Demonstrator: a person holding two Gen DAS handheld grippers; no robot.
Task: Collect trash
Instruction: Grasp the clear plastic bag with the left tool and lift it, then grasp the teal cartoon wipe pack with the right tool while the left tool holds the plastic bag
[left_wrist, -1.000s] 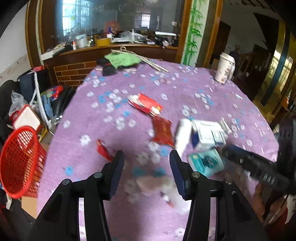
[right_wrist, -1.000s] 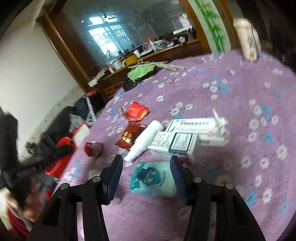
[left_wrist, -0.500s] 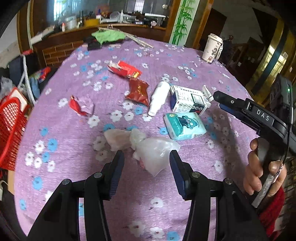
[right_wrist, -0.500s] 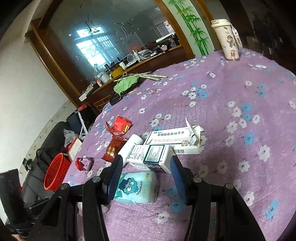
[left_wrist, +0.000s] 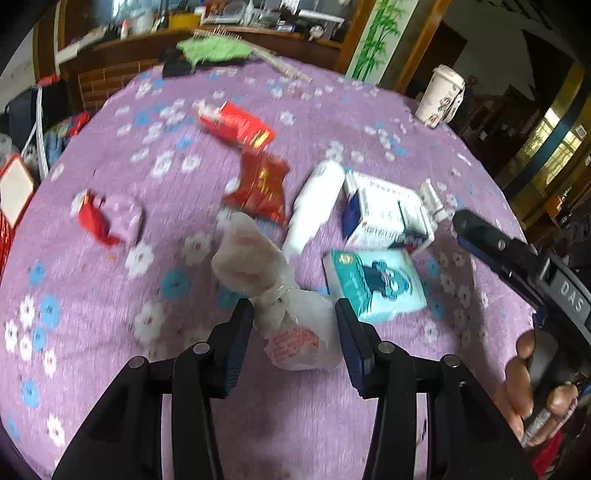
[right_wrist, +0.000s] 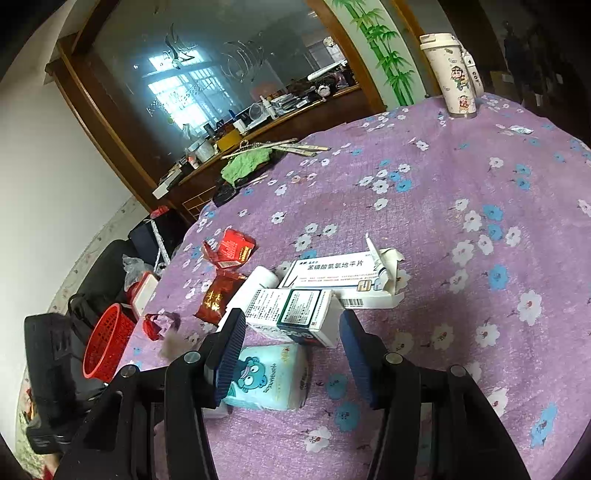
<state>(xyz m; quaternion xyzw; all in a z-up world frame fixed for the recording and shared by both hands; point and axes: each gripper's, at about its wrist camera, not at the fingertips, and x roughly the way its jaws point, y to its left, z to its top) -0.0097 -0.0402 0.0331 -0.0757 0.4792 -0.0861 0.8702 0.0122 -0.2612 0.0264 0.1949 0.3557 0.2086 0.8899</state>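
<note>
Here, left gripper jaws apart astride the plastic bag, right gripper jaws likewise apart.

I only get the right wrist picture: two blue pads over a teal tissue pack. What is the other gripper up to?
Observer: The left gripper hangs open around a crumpled clear plastic bag on the purple flowered tablecloth.
Visitor: Is it squeezing that bag?
Observer: No, the jaws stand wide; the bag lies between them, not pinched.
Visitor: Who holds my side?
Observer: A bare hand grips the handle of the right gripper.
</note>
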